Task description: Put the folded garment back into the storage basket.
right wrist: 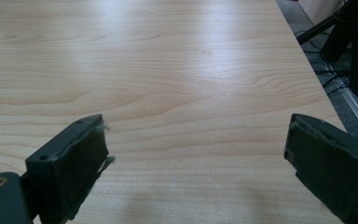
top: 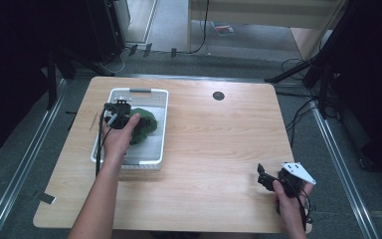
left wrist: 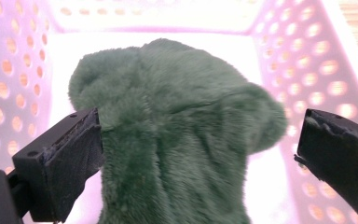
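Observation:
A dark green furry plush lies in a white perforated basket on the left half of the wooden table. My left gripper is down in the basket over the plush. In the left gripper view the plush sits between the spread jaws of the open left gripper; the left jaw touches the fur, the right jaw stands apart from it. My right gripper rests near the table's front right corner. It is open over bare wood, with green fluff on its left pad.
A round black grommet sits in the tabletop at the back. The table's right edge is close to the right gripper. Tripod legs and cables lie on the floor beyond the table.

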